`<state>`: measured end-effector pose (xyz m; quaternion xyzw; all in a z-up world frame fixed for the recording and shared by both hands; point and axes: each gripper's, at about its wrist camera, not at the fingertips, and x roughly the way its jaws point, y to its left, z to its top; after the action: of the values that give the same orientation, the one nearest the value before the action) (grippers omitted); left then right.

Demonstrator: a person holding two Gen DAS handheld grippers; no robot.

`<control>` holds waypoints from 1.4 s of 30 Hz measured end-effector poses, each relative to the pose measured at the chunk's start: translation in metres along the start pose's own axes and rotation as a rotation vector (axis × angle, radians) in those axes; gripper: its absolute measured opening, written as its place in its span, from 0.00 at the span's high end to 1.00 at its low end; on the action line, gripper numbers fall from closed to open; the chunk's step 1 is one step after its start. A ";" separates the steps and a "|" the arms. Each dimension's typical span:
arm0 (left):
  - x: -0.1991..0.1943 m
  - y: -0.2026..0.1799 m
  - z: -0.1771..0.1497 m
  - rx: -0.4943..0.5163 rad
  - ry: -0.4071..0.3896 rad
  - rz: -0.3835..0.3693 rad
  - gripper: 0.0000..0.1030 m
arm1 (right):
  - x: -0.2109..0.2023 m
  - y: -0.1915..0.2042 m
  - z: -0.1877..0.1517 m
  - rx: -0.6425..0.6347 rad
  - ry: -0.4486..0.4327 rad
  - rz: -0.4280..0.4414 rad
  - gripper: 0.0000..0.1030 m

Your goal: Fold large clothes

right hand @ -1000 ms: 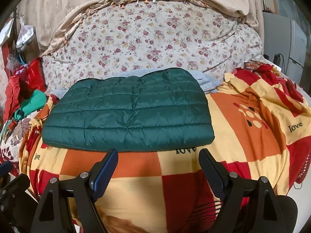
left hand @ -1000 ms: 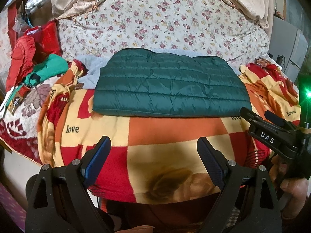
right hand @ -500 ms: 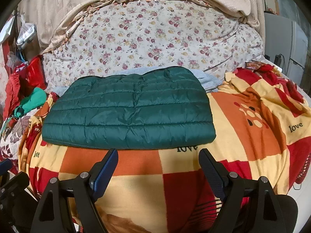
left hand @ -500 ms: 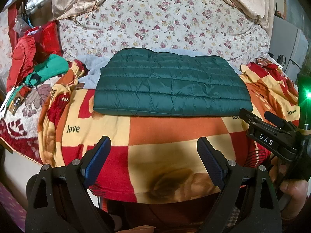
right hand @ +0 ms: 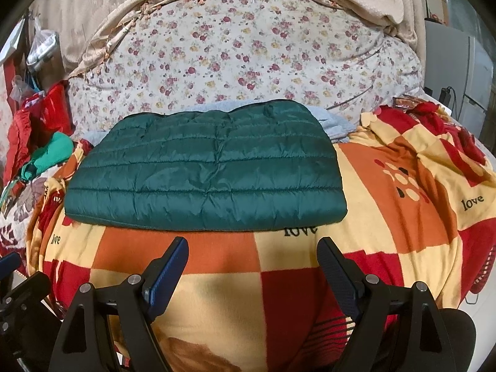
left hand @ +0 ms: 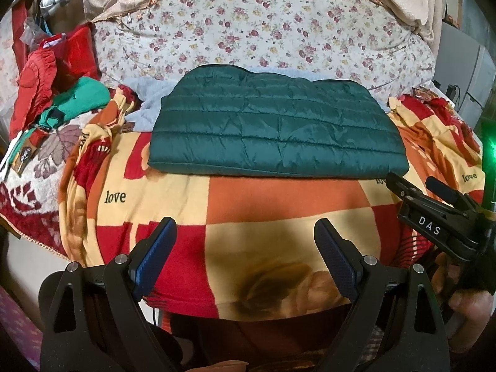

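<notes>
A dark green quilted puffer jacket point(left hand: 276, 130) lies folded into a flat rectangle on the red, orange and yellow checked blanket point(left hand: 279, 204); it also shows in the right wrist view point(right hand: 207, 170). My left gripper point(left hand: 245, 235) is open and empty, held over the blanket short of the jacket's near edge. My right gripper point(right hand: 251, 254) is open and empty, also short of the near edge. The right gripper shows at the right side of the left wrist view point(left hand: 434, 223).
A large floral quilt point(right hand: 248, 52) is piled behind the jacket. A pale blue cloth point(right hand: 331, 121) lies under the jacket's far side. Red and green clothes point(left hand: 55, 93) are heaped at the left. A white appliance point(right hand: 455, 77) stands at the far right.
Both grippers have risen or tilted very slightly; the jacket sits a little lower in the views. Nothing was gripped or released.
</notes>
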<state>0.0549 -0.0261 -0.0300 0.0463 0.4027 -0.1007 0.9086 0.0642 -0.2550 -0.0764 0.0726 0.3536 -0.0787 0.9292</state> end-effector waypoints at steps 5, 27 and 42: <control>0.001 0.000 0.001 0.005 -0.001 0.009 0.12 | 0.000 0.001 -0.001 0.000 0.003 0.001 0.20; 0.001 0.002 -0.001 0.011 -0.010 0.013 0.12 | 0.001 0.007 -0.002 -0.008 0.015 0.005 0.20; 0.007 0.001 -0.003 0.009 0.017 -0.003 0.12 | 0.000 0.005 -0.005 0.005 0.016 -0.003 0.20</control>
<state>0.0574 -0.0254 -0.0367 0.0506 0.4099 -0.1037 0.9048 0.0621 -0.2493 -0.0796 0.0749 0.3608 -0.0806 0.9261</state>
